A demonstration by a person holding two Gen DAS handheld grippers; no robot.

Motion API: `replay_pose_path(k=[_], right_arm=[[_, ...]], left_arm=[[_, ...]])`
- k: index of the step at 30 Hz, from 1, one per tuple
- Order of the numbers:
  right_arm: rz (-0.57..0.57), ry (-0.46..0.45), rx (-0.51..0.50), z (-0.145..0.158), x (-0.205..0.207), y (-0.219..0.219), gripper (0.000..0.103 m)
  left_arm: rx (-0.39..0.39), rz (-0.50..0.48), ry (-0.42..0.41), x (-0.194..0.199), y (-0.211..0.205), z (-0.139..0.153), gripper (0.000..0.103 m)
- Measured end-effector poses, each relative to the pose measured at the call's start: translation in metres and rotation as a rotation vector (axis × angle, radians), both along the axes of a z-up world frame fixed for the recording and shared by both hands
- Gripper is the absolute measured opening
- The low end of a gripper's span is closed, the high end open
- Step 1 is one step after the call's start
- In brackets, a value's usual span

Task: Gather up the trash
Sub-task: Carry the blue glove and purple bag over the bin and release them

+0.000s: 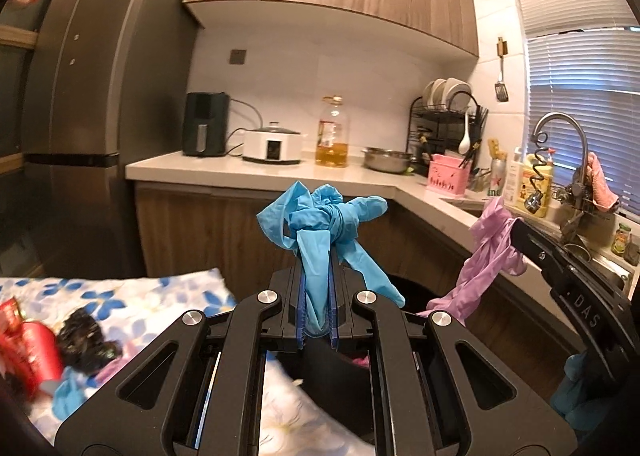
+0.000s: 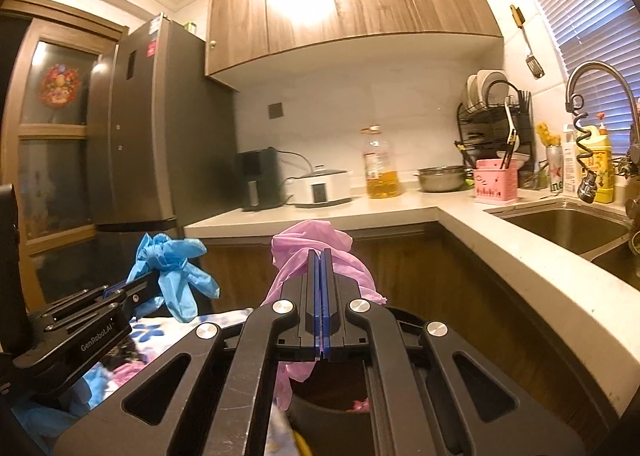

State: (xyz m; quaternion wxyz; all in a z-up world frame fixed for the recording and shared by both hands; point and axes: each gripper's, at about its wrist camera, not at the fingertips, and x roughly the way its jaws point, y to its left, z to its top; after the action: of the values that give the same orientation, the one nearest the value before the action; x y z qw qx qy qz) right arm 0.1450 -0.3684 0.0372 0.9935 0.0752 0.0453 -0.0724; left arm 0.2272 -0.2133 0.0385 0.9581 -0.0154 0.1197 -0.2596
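My left gripper (image 1: 318, 256) is shut on a knotted blue glove (image 1: 320, 222), held up in the air; it also shows in the right wrist view (image 2: 172, 268). My right gripper (image 2: 322, 256) is shut on a crumpled pink glove (image 2: 308, 244), which shows in the left wrist view (image 1: 488, 252) at the right. Both hang above a dark trash bin (image 2: 340, 412) just below the grippers; something pink lies inside it. More trash lies on the floral cloth (image 1: 120, 292) at the left: a red wrapper (image 1: 28, 352), a black crumpled lump (image 1: 86, 340), a blue glove (image 1: 68, 396).
A white L-shaped counter (image 2: 500, 240) runs ahead and right, with an oil bottle (image 2: 380, 168), a cooker (image 2: 320, 188), a pink caddy (image 2: 494, 184), a dish rack and a sink (image 2: 568, 224) with faucet. A dark fridge (image 2: 140, 128) stands at the left.
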Motion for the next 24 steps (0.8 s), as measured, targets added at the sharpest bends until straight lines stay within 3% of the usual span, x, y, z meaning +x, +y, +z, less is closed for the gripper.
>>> replay_pose_path(k=[12,24], right_arm=[[-0.052,0.02,-0.007,-0.006,0.025,-0.033,0.002],[-0.052,0.055,0.009,-0.016,0.048,-0.048,0.001]], left_arm=[[0.012,-0.067,-0.018,0.026,-0.055,-0.013,0.008],[0.027,-0.118,0.029,0.055,-0.085,-0.034,0.008]])
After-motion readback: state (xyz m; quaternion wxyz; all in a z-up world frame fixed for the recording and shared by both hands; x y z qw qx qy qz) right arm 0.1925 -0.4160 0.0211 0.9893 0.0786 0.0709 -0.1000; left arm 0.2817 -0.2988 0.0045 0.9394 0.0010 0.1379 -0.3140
